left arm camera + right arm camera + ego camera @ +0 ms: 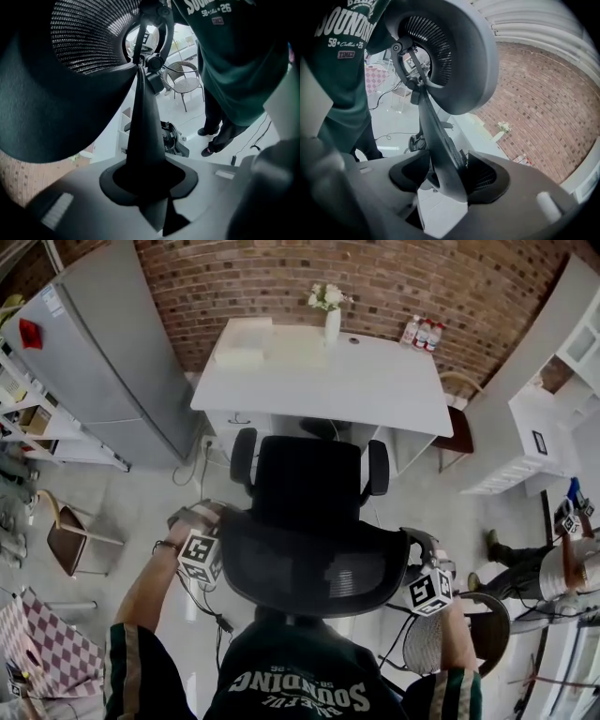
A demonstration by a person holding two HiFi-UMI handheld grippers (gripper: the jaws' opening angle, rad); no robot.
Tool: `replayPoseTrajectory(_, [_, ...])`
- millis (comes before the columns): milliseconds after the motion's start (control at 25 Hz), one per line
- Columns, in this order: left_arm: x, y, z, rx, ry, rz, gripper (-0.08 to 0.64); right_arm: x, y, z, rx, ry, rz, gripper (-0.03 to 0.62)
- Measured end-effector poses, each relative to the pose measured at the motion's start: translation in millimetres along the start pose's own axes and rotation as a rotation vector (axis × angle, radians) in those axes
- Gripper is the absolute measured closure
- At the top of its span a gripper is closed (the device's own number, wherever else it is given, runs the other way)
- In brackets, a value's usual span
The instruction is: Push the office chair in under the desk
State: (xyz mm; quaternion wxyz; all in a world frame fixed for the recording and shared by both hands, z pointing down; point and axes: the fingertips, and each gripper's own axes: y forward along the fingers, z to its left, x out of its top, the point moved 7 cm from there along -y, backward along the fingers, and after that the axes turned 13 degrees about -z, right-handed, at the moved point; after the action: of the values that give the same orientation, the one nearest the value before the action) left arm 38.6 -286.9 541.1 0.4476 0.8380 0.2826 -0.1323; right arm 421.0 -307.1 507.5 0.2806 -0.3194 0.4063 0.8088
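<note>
A red brick wall [394, 277] curves across the top of the head view, above a pale floor [150, 493]. Left of centre, the left gripper [219, 555] has its jaws drawn narrowly together on the left edge of the backrest [314, 568] of the office chair [307, 474]. In the left gripper view the dark rim [140, 122] rises from between the two pads towards the mesh at the upper left. Right of centre, the right gripper [413, 561] is clamped the same way on the backrest's right edge. In its own view the grey rim [440, 154] stands between the pads, hard against the ribbed one.

The black chair fills the middle of the frame. Its seat points up the picture, with an armrest [243, 456] at each side, and the seat's far edge meets the near edge of the white desk [375, 381]. The rest of the chair stands out on the near side.

On the desk's far side stand a white vase of flowers [331, 320] at centre, a few bottles [422, 332] at the right and a pale stack [244, 343] at the left. A tall grey cabinet [103, 362] fills the upper left, a small brown chair [70, 540] stands at the left edge, and the person's green sweatshirt [300, 685] fills the bottom centre
</note>
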Motion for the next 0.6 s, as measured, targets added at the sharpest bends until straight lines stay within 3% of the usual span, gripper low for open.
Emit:
replayPoseTrajectory(240, [-3.4,-0.7,0.7,0.031,-0.032,0.002,0.435,1.8,-0.3,2.1,-0.002,-0.001,-0.018,0.333])
replayPoseTrajectory(280, [-5.1,-0.5,1.7,0.055,-0.055,-0.001,0.420,1.8,-0.6,2.5,-0.003,0.000,-0.025,0.331])
replayPoseTrajectory(400, [-11.8,-3.9,4.7,0.154,-0.142,-0.003,0.274,1.8,-3.3,4.8,-0.009,0.014,-0.054,0.331])
replayPoseTrajectory(520, [-16.6,-12.0,0.5,0.240,-0.204,0.008,0.276,-1.3,-11.3,3.8,-0.025,0.024,-0.095,0.334])
replayPoseTrajectory(600, [-19.7,-20.6,-3.0,0.331,-0.269,-0.004,0.236,-4.5,-19.7,3.7,-0.047,0.031,-0.117,0.335])
